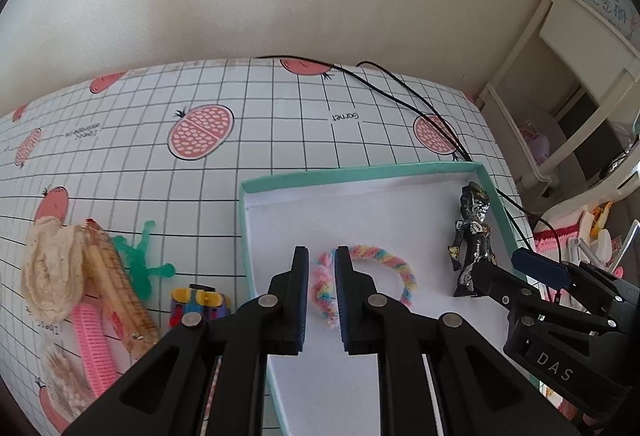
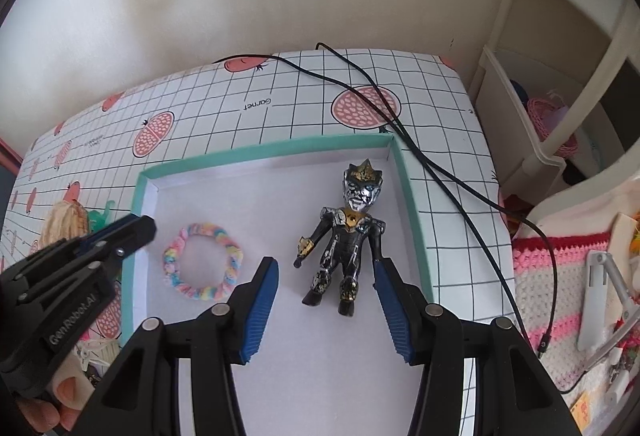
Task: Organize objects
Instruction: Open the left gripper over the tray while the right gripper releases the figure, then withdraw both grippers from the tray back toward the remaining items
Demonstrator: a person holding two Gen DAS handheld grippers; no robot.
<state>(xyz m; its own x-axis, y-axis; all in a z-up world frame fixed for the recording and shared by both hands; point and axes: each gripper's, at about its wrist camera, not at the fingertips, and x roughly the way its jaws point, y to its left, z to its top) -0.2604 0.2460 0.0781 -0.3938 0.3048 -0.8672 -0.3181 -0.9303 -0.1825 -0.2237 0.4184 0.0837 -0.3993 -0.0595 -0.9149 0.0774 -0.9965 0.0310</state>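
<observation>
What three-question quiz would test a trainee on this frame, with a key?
1. True or false: the pastel twisted ring lies outside the teal-rimmed box.
2. Multiple choice: where does the dark figurine lie? A) on the tablecloth beside the pink comb; B) inside the box, on its white floor; C) clamped in the right gripper.
3. Fill in: the left gripper has its jaws ____ with a narrow gap, and nothing is held between them.

Key: 1 false, it lies in the box. 2 B, the right gripper's jaws stand wide apart around its legs without touching. 3 open.
</observation>
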